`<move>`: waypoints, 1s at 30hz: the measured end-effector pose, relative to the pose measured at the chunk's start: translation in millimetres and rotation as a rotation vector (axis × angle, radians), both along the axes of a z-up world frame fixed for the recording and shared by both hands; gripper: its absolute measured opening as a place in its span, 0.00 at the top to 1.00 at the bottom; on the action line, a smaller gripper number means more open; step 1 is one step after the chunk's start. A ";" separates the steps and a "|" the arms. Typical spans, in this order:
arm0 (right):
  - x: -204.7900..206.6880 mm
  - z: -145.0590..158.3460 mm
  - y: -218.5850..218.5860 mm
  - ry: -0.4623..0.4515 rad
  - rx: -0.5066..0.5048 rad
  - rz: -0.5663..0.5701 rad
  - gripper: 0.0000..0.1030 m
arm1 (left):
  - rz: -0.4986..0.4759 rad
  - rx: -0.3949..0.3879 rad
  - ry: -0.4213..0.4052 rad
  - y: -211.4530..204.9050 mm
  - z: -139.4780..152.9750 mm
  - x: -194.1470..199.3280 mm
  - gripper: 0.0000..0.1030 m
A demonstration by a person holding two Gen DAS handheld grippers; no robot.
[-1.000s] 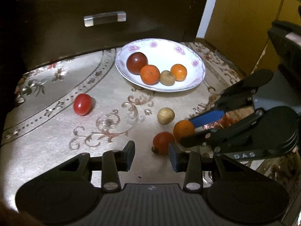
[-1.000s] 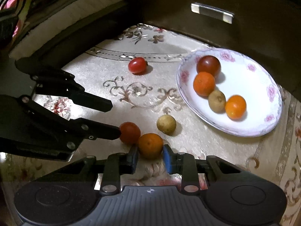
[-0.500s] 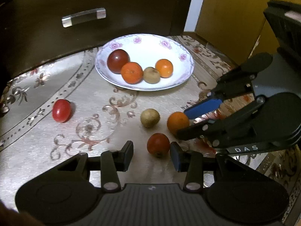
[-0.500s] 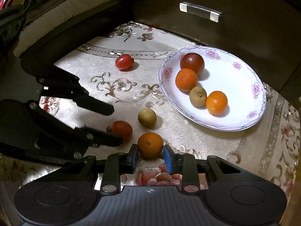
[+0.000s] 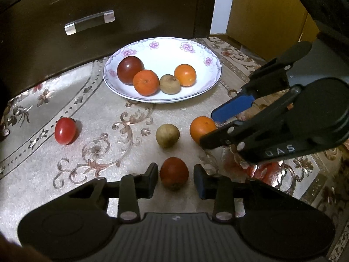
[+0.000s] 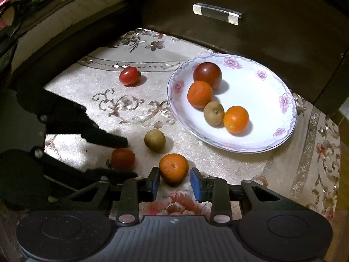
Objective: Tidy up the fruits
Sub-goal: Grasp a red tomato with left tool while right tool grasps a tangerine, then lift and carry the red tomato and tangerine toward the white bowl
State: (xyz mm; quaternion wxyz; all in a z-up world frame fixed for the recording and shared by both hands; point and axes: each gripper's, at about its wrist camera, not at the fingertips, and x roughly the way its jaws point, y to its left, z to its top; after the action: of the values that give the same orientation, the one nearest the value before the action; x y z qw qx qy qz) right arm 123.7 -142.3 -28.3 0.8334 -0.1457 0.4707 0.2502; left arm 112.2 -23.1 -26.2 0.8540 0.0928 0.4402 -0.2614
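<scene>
A white flowered plate [image 5: 165, 50] [image 6: 261, 91] holds a dark red tomato, two orange fruits and a brown fruit. On the cloth lie a red tomato [image 5: 174, 173] [image 6: 122, 158], an orange [image 5: 202, 128] [image 6: 173, 167], a brown fruit [image 5: 167, 135] [image 6: 154, 140] and a small red tomato [image 5: 65, 130] [image 6: 129, 76]. My left gripper [image 5: 175, 180] is open with the red tomato between its fingers. My right gripper [image 6: 174, 182] is open around the orange; it also shows in the left wrist view [image 5: 212, 128].
A dark drawer front with a metal handle [image 5: 89, 22] [image 6: 217, 13] stands right behind the plate. A yellow cabinet [image 5: 261, 11] is at the back right. A bed edge [image 6: 54, 21] lies to the left of the patterned cloth [image 5: 98, 118].
My left gripper has moved right and forward until the red tomato sits between its fingers. My right gripper stays at the orange, its fingers a little wider apart.
</scene>
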 end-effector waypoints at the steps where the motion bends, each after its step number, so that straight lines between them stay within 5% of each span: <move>1: 0.5 0.3 -0.8 -0.002 0.000 -0.005 0.69 | 0.005 0.000 -0.002 0.3 0.1 0.3 0.64; 10: 6.3 -4.0 0.1 0.018 0.025 -0.043 0.63 | 0.043 0.011 -0.012 4.5 1.3 2.0 0.68; 30: 5.4 -10.0 8.4 -0.017 -0.017 -0.055 0.69 | 0.051 0.038 -0.011 5.1 4.6 -6.8 0.68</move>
State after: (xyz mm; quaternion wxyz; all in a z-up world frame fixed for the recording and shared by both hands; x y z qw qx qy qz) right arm 129.1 -133.9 -38.3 0.8427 -0.1422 0.4695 0.2219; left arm 105.4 -18.0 -21.6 0.8609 0.0992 0.4427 -0.2304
